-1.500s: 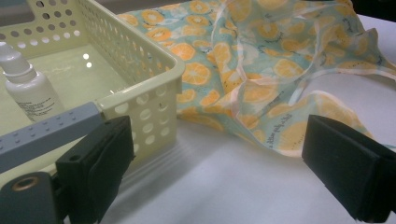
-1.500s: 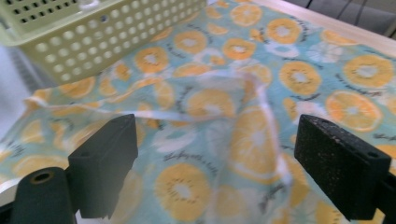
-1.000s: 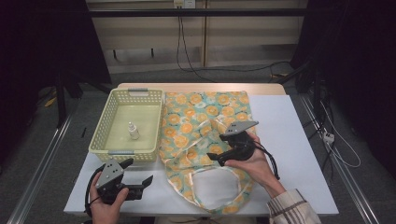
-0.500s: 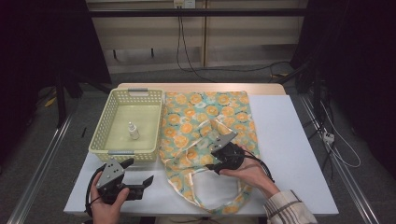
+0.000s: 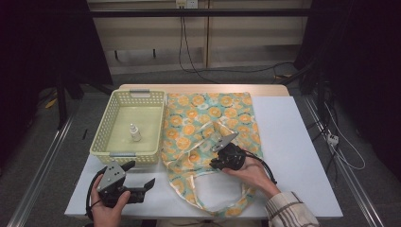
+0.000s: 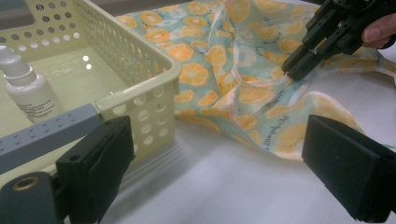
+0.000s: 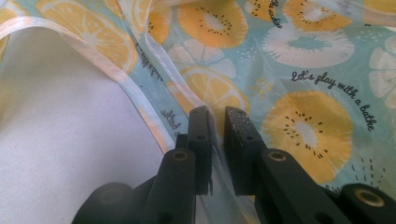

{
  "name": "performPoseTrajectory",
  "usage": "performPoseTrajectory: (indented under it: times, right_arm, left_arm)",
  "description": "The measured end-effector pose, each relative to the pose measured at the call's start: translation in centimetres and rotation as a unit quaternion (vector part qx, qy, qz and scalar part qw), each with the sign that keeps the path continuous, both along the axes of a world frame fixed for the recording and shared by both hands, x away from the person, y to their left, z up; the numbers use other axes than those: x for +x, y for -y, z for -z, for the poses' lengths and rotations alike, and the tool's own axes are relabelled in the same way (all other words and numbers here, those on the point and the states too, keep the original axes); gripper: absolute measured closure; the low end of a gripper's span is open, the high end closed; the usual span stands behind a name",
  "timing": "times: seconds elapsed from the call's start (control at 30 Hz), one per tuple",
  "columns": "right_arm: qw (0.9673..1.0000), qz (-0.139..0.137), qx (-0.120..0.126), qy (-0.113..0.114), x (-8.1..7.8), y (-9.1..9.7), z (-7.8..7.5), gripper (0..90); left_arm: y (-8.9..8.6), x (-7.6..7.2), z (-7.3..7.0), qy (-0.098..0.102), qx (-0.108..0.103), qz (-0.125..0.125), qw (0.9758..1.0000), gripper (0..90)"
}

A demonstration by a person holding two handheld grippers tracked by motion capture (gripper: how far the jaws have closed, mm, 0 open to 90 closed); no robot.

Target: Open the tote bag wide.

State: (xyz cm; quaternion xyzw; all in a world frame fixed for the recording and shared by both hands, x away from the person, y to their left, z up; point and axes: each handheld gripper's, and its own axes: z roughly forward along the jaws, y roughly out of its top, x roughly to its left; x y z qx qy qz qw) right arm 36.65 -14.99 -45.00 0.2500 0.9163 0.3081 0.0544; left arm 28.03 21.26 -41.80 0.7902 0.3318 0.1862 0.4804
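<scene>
So we've got three cameras here. The high view sits above our side of the table (image 5: 302,142), looking forward and down from a fair way off, with the floor and back wall in shot too. The left gripper view rides low near the table's front edge, facing across toward the basket (image 6: 154,70) corner and the fruit-print bag (image 6: 243,88). The right gripper view is super close, nose right on the bag (image 7: 299,84) fabric. All three share that bag (image 5: 208,123); the basket (image 5: 130,151) is shared by the high and left ones.
</scene>
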Motion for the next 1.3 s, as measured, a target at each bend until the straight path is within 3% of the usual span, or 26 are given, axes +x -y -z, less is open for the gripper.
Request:
performPoseTrajectory:
  times: [0.13, 0.2, 0.4, 0.73, 0.8, 1.0, 1.3]
  right_arm:
    - [0.9999, 0.007, 0.005, -0.005, 0.0, 0.1, 0.1, 82.9]
    - [0.9998, 0.004, 0.008, -0.019, 0.0, 0.0, 0.0, 90.0]
    - [0.9985, 0.028, 0.031, -0.036, 0.1, 0.2, 0.1, 90.0]
    - [0.9951, 0.052, 0.082, 0.02, -0.3, 0.7, -2.1, 90.0]
    - [0.9938, 0.055, 0.095, 0.021, -0.2, 0.9, -2.4, 90.0]
    - [0.9922, 0.063, 0.102, 0.034, -0.1, 1.5, -3.3, 90.0]
    - [0.9869, 0.083, 0.127, 0.055, 0.6, 2.0, -4.9, 90.0]
  left_arm:
    - [0.0, 0.0, 0.0, 0.001, 0.0, 0.0, 1.0, 8.9]
    - [0.0, 0.0, 0.0, 0.001, 0.001, 0.0, 1.0, 8.9]
    - [0.1, -0.1, 0.0, 0.003, 0.0, -0.001, 1.0, 8.8]
    - [0.0, -0.1, 0.0, 0.002, 0.0, -0.004, 1.0, 8.9]
    - [-0.1, -0.1, 0.0, 0.001, 0.0, -0.004, 1.0, 8.9]
    - [-0.1, -0.2, 0.0, 0.0, 0.0, -0.005, 1.0, 8.9]
    - [-0.5, -0.4, 0.1, -0.002, -0.002, -0.013, 0.9999, 8.9]
